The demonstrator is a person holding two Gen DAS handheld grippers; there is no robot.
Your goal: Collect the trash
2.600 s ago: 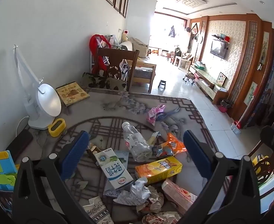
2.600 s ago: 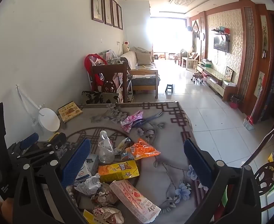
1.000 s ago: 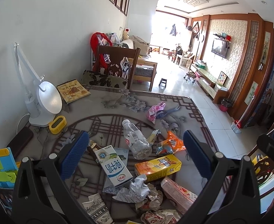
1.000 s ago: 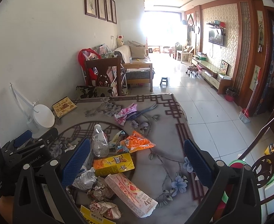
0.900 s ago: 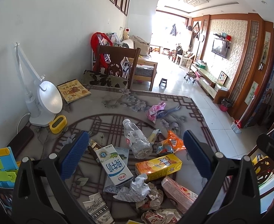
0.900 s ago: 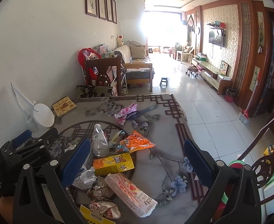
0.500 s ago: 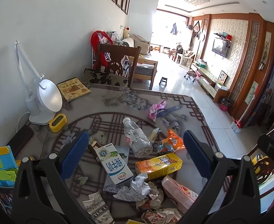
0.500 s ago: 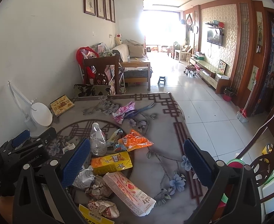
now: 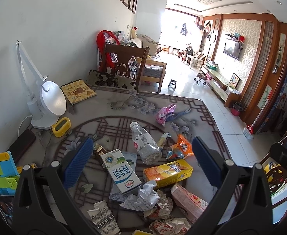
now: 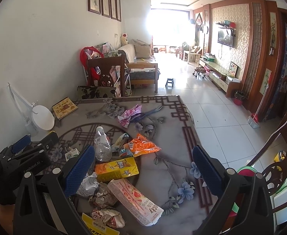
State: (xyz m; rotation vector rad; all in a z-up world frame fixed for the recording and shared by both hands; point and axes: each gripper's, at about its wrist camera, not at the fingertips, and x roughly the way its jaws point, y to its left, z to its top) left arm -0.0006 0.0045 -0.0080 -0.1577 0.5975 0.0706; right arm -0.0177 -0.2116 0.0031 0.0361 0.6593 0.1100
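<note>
Both tools gape wide, empty; the yellow drink carton [image 9: 167, 173] lies crosswise, probably nearer the left tool [image 9: 141, 165].

The left gripper [image 9: 141, 160] hangs in the air with its two blue-padded fingers [image 9: 77, 163] spread wide apart, nothing between them, pointing forward and a little downward. The right gripper [image 10: 143, 166] is held the same way beside it, fingers [image 10: 206, 168] parted wide and empty. From the right wrist view the left gripper's black body shows low at the left edge, so the two sit side by side at about one height
</note>
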